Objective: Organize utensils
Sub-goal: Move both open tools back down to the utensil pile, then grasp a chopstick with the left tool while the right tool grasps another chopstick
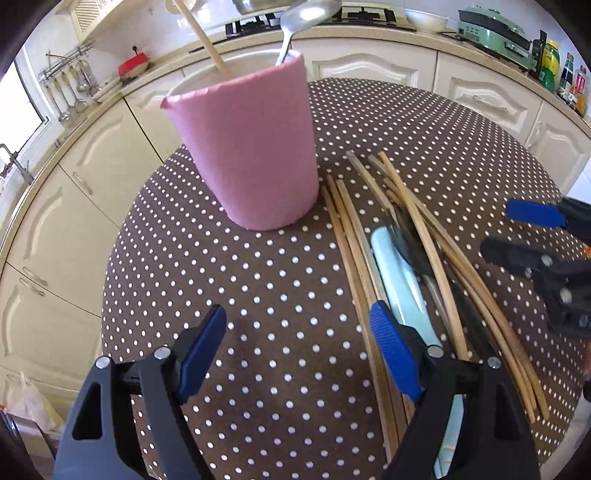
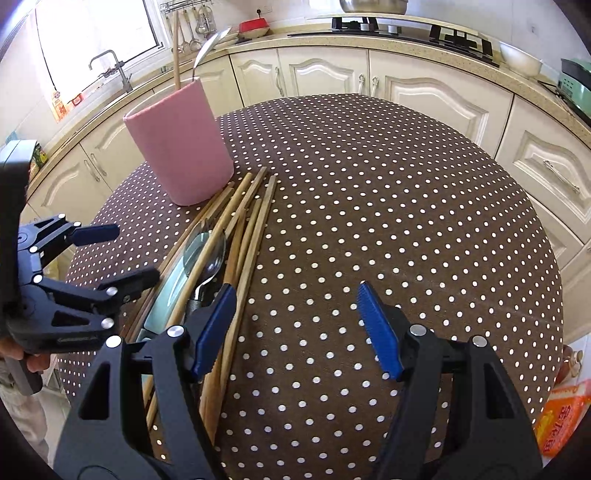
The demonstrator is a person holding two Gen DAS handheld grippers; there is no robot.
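Observation:
A pink holder cup (image 1: 251,147) stands on the dotted table (image 1: 258,295) and holds a wooden chopstick (image 1: 207,40) and a metal spoon (image 1: 303,18). It also shows in the right wrist view (image 2: 181,144). A pile of wooden chopsticks (image 1: 417,236) lies right of the cup with a light blue utensil (image 1: 395,273) and dark cutlery. In the right wrist view the chopstick pile (image 2: 243,229) covers a metal spoon (image 2: 207,254). My left gripper (image 1: 299,354) is open and empty above the table, left of the pile. My right gripper (image 2: 295,328) is open and empty, right of the pile.
Cream kitchen cabinets (image 2: 325,74) and a counter curve around the round table. A gas hob (image 2: 406,31) and a sink tap (image 2: 110,66) sit on the counter. An orange packet (image 2: 557,421) lies at the lower right. The table's right half (image 2: 406,206) holds only the cloth.

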